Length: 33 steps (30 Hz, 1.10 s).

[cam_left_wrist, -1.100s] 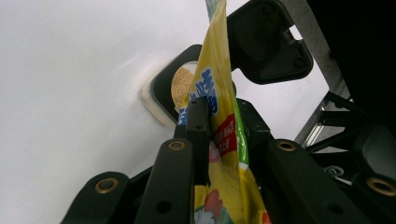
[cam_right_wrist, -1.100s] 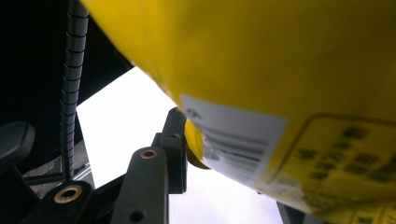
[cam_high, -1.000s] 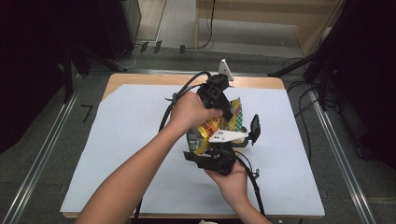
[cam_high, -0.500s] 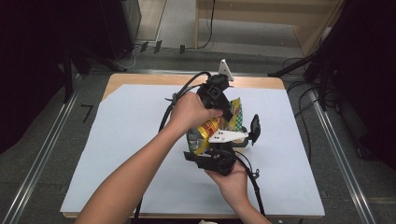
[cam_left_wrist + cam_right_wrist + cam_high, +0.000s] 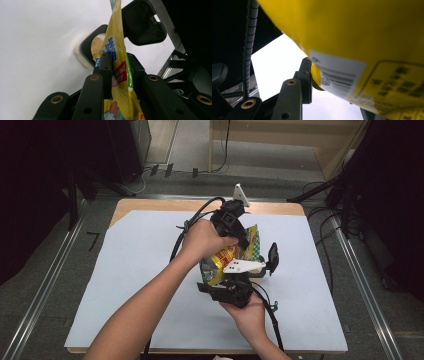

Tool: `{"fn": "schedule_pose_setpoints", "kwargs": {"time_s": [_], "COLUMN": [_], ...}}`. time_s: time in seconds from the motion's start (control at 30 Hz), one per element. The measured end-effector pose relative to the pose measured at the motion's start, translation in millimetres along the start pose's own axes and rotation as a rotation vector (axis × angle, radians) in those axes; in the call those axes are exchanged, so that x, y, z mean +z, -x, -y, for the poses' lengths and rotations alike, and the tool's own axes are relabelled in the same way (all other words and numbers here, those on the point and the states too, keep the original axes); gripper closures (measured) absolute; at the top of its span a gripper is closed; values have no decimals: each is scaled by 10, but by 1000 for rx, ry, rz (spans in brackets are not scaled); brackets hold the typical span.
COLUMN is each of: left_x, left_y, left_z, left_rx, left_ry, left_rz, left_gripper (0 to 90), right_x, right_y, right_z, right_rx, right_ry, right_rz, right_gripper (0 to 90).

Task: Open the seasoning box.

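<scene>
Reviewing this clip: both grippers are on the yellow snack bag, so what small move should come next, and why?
Probably pull the left gripper gently away from the right gripper to tear the yellow snack bag: both clamp it above the white sheet, the left pinching its top edge.

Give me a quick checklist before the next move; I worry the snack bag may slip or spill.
1. Left tool clamped on the yellow crinkly plastic snack bag: ok.
2. Right tool gripping the bag's lower body: ok; one pad presses it, the other is hidden.
3. Bag already open at the top: cannot tell.
4. Small round dish of brown crumbs below the bag: ok.
5. White sheet on the table bare under the hands: ok.
</scene>
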State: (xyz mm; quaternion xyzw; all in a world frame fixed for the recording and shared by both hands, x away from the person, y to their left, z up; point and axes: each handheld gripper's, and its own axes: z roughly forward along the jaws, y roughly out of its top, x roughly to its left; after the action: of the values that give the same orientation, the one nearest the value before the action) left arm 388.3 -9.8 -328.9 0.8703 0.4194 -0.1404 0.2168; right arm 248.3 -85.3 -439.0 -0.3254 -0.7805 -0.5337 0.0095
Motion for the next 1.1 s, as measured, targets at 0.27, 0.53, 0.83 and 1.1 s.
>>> {"fn": "schedule_pose_setpoints", "kwargs": {"time_s": [0.27,0.53,0.83,1.1], "left_x": [-7,7,17,19], "left_y": [-63,-42,-26,-3], "left_z": [51,37,6,0], "left_rx": [-22,-14,-11,-8], "left_ry": [22,24,22,21], "left_rz": [26,15,15,5], "left_gripper": [791,796,797,798], "right_x": [11,5,-11,-13], "right_y": [-14,-5,5,12], "right_z": [9,11,7,7], "right_rx": [-20,-18,-15,-12], "right_ry": [-14,-12,-6,-4], "right_rz": [6,11,21,21], "right_gripper": [652,652,648,650]}}
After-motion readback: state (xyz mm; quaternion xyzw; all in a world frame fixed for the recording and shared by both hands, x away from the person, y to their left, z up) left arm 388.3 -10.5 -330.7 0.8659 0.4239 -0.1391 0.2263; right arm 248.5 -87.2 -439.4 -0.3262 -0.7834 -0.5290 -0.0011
